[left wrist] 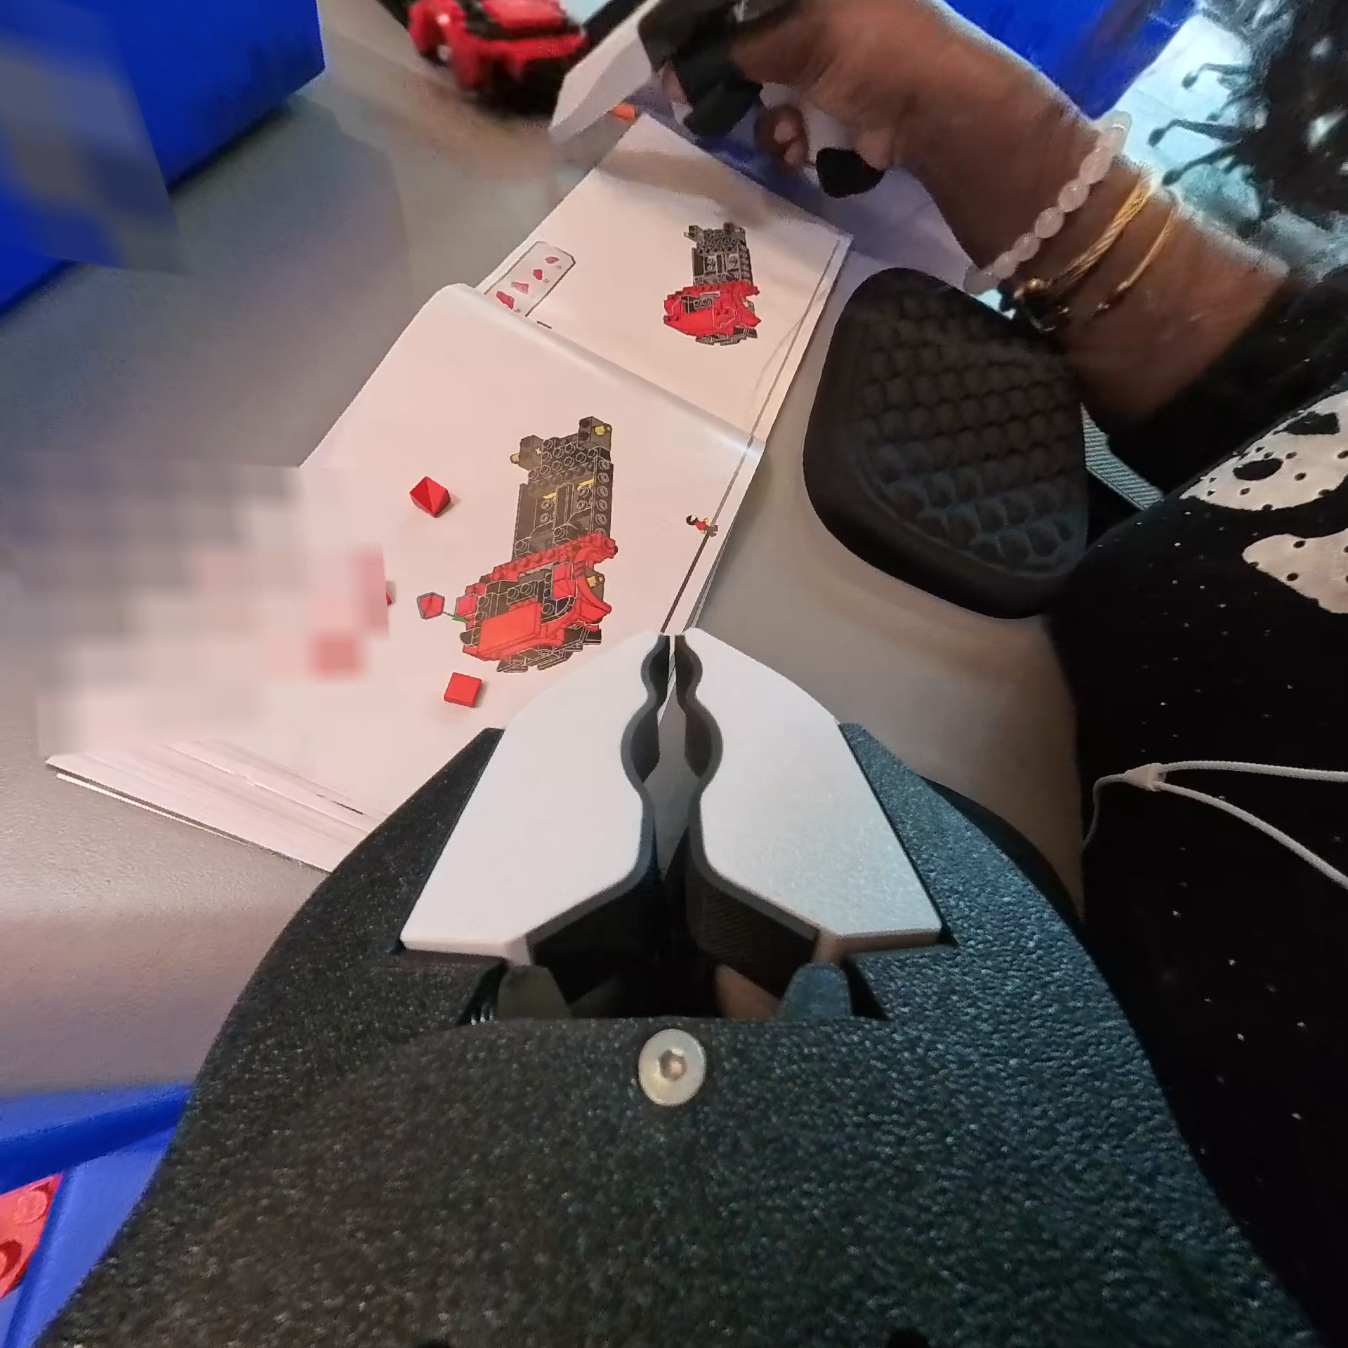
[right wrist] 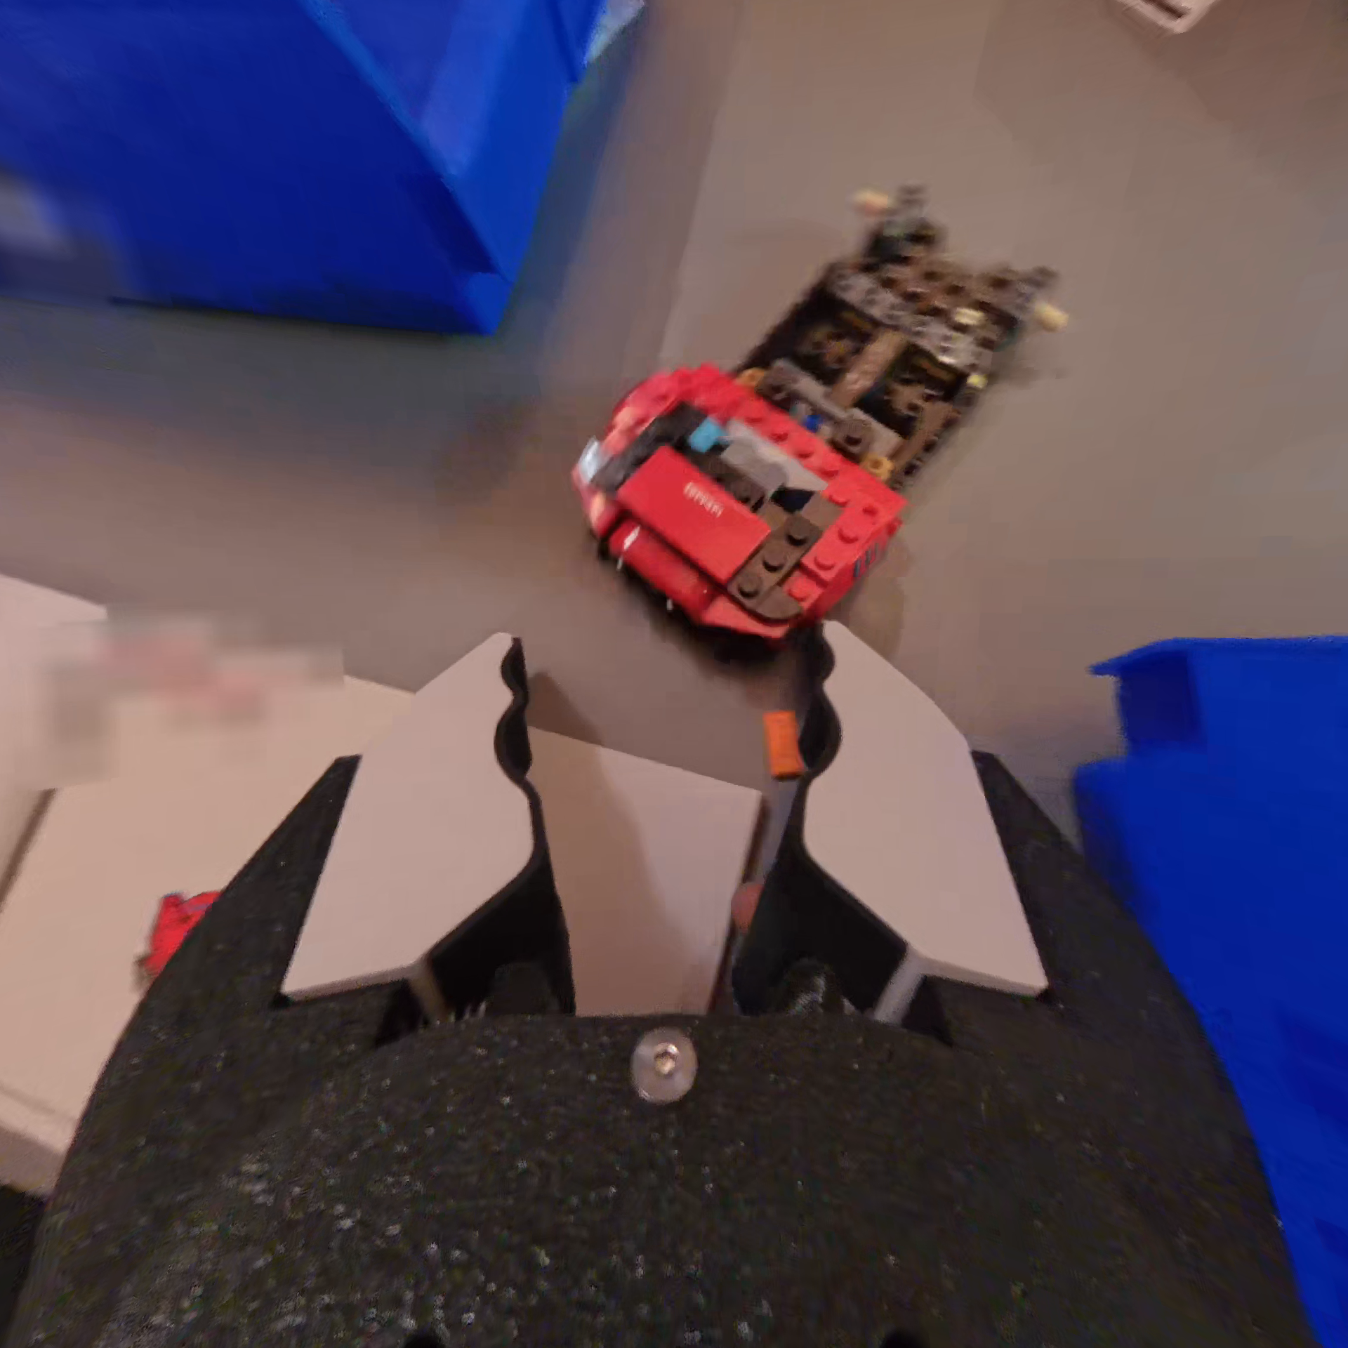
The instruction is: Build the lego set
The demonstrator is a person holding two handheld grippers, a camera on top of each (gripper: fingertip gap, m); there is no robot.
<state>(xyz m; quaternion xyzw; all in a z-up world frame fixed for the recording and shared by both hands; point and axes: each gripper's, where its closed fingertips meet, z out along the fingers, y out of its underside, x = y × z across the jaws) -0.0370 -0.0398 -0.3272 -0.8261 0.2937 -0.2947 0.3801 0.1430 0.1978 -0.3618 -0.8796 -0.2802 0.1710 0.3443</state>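
The partly built car (right wrist: 744, 496), with a red nose and a black chassis, lies on the grey table just ahead of my right gripper (right wrist: 671, 642), which is open and empty. A small orange piece (right wrist: 780, 744) lies on the table beside its right finger. My left gripper (left wrist: 671, 645) is shut with nothing visible between its tips, hovering over the near edge of the open instruction booklet (left wrist: 510, 408). A red slope piece (left wrist: 430, 497) and a red flat tile (left wrist: 462, 689) lie loose on the page. The car (left wrist: 496, 36) shows at the far top of the left wrist view.
Blue bins stand at the far left (right wrist: 255, 146) and right (right wrist: 1225, 875) of the table. A black mesh chair part (left wrist: 948, 438) sits at the table edge on the right. A person's hand with bracelets (left wrist: 985, 146) holds the right gripper above the booklet. About 30 centimetres separates my left fingertips from my right. To reach the red slope piece (left wrist: 430, 497) in a straight line is about 9 centimetres for my left fingers, about 20 centimetres for my right.
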